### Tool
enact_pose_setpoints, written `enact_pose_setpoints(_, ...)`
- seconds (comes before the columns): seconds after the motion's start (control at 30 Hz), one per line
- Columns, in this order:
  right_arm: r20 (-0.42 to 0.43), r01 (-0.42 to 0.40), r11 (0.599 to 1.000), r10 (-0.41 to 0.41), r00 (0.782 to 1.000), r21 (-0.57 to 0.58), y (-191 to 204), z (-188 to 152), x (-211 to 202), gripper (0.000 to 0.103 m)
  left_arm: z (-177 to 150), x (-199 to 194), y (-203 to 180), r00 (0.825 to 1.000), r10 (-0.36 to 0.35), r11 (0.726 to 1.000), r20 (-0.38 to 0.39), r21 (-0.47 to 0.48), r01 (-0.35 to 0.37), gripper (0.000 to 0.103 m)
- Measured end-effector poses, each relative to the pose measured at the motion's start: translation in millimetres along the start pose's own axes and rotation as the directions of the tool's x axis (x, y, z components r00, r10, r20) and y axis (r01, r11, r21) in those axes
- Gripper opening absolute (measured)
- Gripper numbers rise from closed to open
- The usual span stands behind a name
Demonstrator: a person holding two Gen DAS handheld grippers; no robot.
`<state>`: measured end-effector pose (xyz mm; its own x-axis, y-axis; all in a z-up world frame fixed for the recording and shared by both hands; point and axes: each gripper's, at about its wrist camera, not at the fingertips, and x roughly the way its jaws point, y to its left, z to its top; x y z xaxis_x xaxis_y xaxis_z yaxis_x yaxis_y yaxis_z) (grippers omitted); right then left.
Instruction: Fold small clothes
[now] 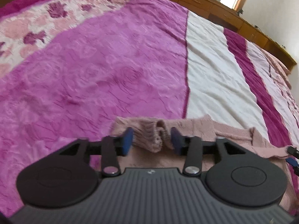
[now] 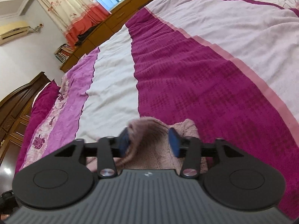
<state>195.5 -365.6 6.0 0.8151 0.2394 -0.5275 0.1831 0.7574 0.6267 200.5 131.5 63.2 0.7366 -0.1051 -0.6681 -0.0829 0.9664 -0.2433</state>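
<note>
A small dusty-pink knitted garment [image 1: 201, 130] lies on the bed, close under both grippers. In the left wrist view my left gripper [image 1: 151, 140] has its blue pads [image 1: 127, 140] part open around a bunched ribbed cuff [image 1: 155, 136]; the cloth fills the gap between them. The other gripper's tip [image 1: 292, 153] shows at the garment's right edge. In the right wrist view my right gripper [image 2: 149, 141] stands part open around a raised fold of the pink garment [image 2: 149, 149]; the left pad [image 2: 124, 143] touches the cloth.
The bed is covered by a magenta and pink floral blanket [image 1: 84, 74] with white [image 1: 214, 71] and dark magenta stripes [image 2: 196, 74]. A wooden headboard shelf [image 1: 214, 5] and window run along the far side. A wooden wardrobe [image 2: 16, 108] stands at the left.
</note>
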Motion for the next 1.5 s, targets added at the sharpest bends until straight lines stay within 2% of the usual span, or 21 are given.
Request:
enact_pose_setpoints(0.3, 0.023, -0.008, 0.999, 0.009, 1.0, -0.046, 2, -4, -22, 0.058, -3, -17, 3, 0.999, 0.024, 0.999, 0.022, 0.043, -0.025, 0.051)
enact_pose_setpoints(0.47, 0.011, -0.013, 0.997, 0.014, 1.0, -0.072, -1, -11, -32, 0.058, -16, -16, 3, 0.999, 0.032, 0.996, -0.009, 0.079, -0.031, 0.051)
enact_pose_setpoints(0.7, -0.043, 0.045, 0.992, -0.05, 0.998, -0.116, -8, -25, -25, 0.058, -32, -5, 10, 0.996, 0.068, 0.995, -0.064, 0.084, -0.062, 0.051)
enact_pose_setpoints(0.8, -0.048, 0.045, 0.99, -0.052, 0.998, -0.136, -11, -30, -20, 0.058, -37, -5, 11, 0.995, 0.08, 0.993, -0.062, 0.087, -0.075, 0.05)
enact_pose_setpoints(0.97, -0.053, 0.034, 0.995, -0.04, 0.998, -0.094, -11, -26, -26, 0.058, -41, -15, 11, 0.993, 0.095, 0.991, -0.069, 0.099, -0.088, 0.05)
enact_pose_setpoints(1.23, -0.035, 0.025, 0.998, -0.027, 0.999, -0.058, -21, -32, -67, 0.059, -55, -50, 17, 0.992, 0.103, 0.992, -0.073, 0.082, -0.097, 0.051)
enact_pose_setpoints(1.3, -0.046, 0.039, 0.998, -0.041, 0.998, -0.053, -27, -38, -77, 0.06, -58, -59, 17, 0.991, 0.109, 0.991, -0.074, 0.081, -0.103, 0.051)
enact_pose_setpoints(1.43, -0.031, 0.049, 0.998, -0.05, 0.998, -0.033, -37, -51, -98, 0.072, -66, -75, 14, 0.99, 0.12, 0.991, -0.078, 0.075, -0.114, 0.051)
enact_pose_setpoints(1.5, -0.024, 0.045, 0.999, -0.046, 0.999, -0.029, -40, -56, -107, 0.073, -70, -80, 12, 0.99, 0.115, 0.991, -0.086, 0.072, -0.109, 0.051)
